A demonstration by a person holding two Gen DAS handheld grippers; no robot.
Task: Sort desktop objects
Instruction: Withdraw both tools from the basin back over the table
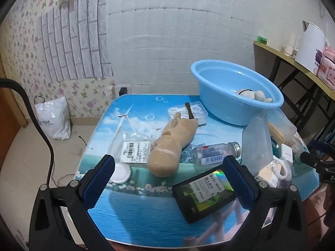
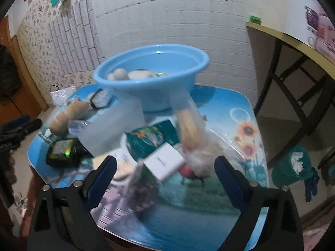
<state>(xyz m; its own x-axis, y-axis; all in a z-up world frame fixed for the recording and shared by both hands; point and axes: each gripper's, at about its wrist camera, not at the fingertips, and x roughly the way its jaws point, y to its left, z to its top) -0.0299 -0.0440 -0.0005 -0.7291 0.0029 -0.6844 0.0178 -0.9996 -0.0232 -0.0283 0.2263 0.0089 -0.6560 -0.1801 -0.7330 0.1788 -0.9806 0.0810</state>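
Note:
A blue basin (image 1: 234, 96) stands at the back of the picture-printed table (image 1: 138, 215) with a plush toy (image 1: 259, 96) inside; it also shows in the right wrist view (image 2: 150, 77). A tan plush doll (image 1: 169, 146) lies mid-table. Near it lie a clear bottle (image 1: 215, 154), a black box (image 1: 205, 196) and a round white lid (image 1: 121, 173). My left gripper (image 1: 167, 179) is open above the table's front, empty. My right gripper (image 2: 165, 179) is open, empty, over a white box (image 2: 165, 163) and a green packet (image 2: 150, 140).
A translucent container (image 1: 257, 144) stands right of the bottle. A bag of sticks (image 2: 188, 127) leans by the basin. A labelled plastic bag (image 1: 136, 148) lies left of the doll. A side table (image 1: 293, 62) holds a kettle (image 1: 309, 44). A green bin (image 2: 293, 165) stands on the floor.

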